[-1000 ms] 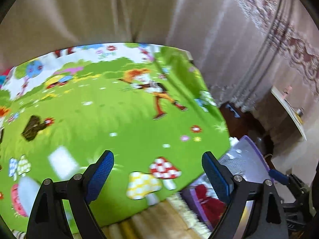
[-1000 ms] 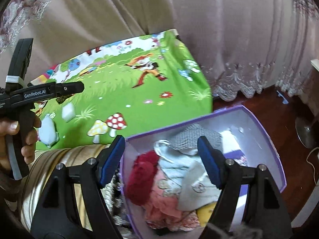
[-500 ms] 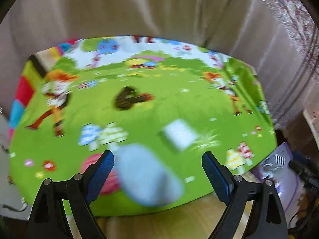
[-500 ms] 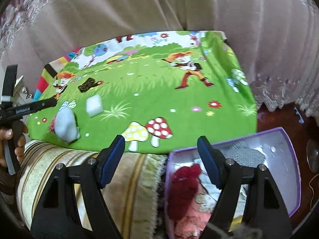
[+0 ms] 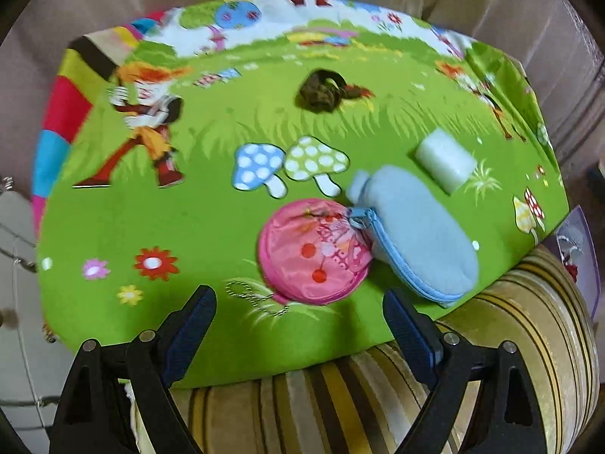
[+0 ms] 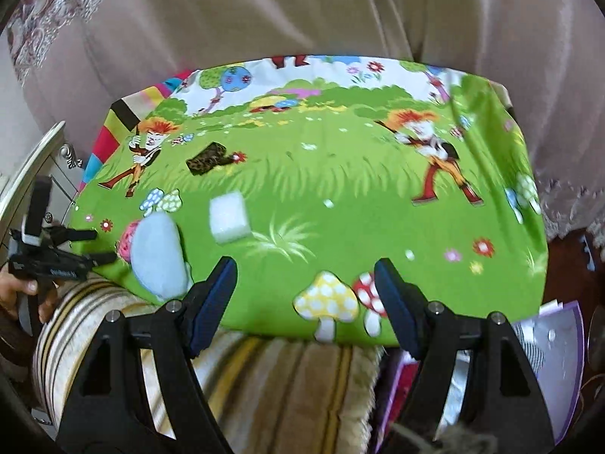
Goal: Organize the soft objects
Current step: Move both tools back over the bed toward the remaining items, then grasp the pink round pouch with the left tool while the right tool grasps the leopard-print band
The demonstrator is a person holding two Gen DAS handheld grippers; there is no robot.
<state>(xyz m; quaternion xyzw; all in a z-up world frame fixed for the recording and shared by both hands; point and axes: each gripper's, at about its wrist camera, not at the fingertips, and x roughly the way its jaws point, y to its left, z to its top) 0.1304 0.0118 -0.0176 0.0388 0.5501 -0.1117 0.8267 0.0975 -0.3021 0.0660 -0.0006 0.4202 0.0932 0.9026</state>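
On the green cartoon mat (image 5: 211, 227) lie a round pink pouch (image 5: 314, 253), a light blue zip pouch (image 5: 423, 227) leaning on it, a white foam block (image 5: 444, 159) and a dark brown scrunchie (image 5: 321, 92). My left gripper (image 5: 298, 325) is open and empty, just in front of the pink pouch. My right gripper (image 6: 304, 295) is open and empty over the mat's front edge (image 6: 264, 295), right of the blue pouch (image 6: 159, 249) and the foam block (image 6: 228, 217). The left gripper shows at the left of the right wrist view (image 6: 87, 246).
The mat lies on a striped yellow-brown cushion (image 5: 378, 397). A purple box (image 6: 548, 348) with soft items stands at the lower right, also in the left wrist view (image 5: 582, 242). Beige curtains (image 6: 302, 11) hang behind. A silver-framed piece of furniture (image 6: 26, 174) is at the left.
Both grippers have swung left, away from the purple box. The left gripper now faces the pink and blue pouches from close by. Both stay open and empty.
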